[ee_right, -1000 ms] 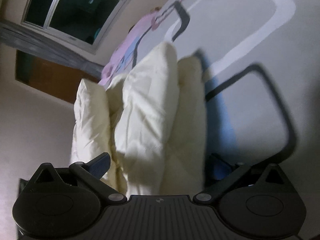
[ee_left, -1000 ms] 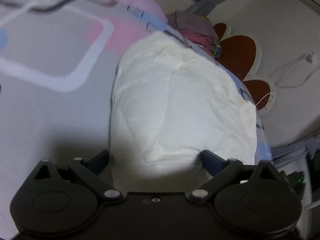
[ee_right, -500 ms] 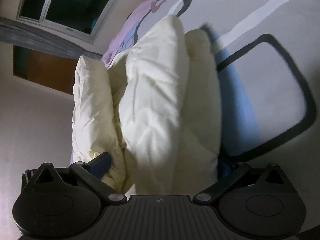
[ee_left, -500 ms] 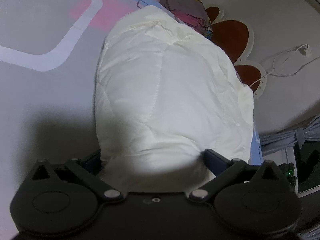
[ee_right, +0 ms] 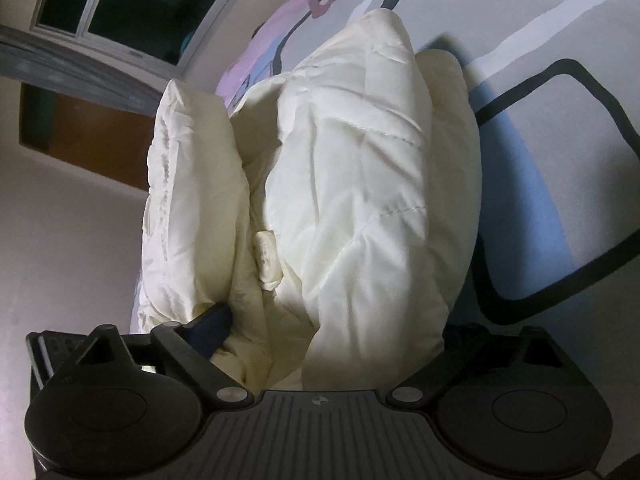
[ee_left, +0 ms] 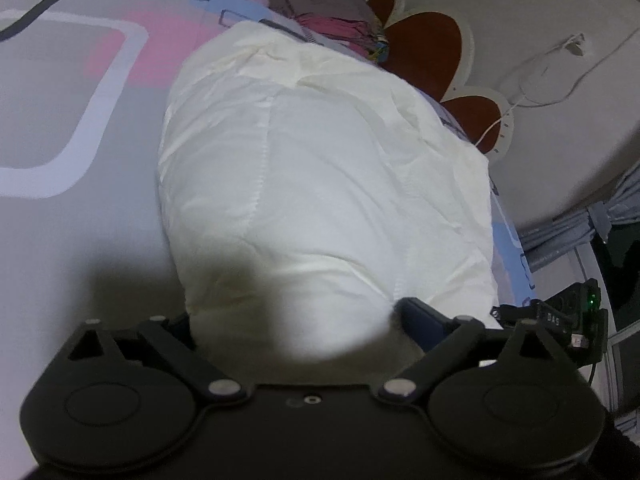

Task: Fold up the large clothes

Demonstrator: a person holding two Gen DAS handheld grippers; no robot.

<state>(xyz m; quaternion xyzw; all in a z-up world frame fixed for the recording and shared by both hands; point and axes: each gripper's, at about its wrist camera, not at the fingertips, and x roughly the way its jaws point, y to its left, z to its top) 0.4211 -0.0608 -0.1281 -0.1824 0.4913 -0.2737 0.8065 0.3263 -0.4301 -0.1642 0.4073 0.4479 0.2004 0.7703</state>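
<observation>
Coat [ee_left: 320, 184] lies centre frame on bed [ee_left: 60, 240], already folded into thick bundle (layers stacked). Left gripper [ee_left: 296, 320] and right gripper [ee_right: 332, 324] closing around its near ends; grip looks not yet firm. Last tidy or carry probably remains.

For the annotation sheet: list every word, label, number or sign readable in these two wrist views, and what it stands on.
No text can be read for certain.
Black device beside the cream quilt: pale letters, too blurred to read.
Right gripper body: a small round mark, no letters.
</observation>
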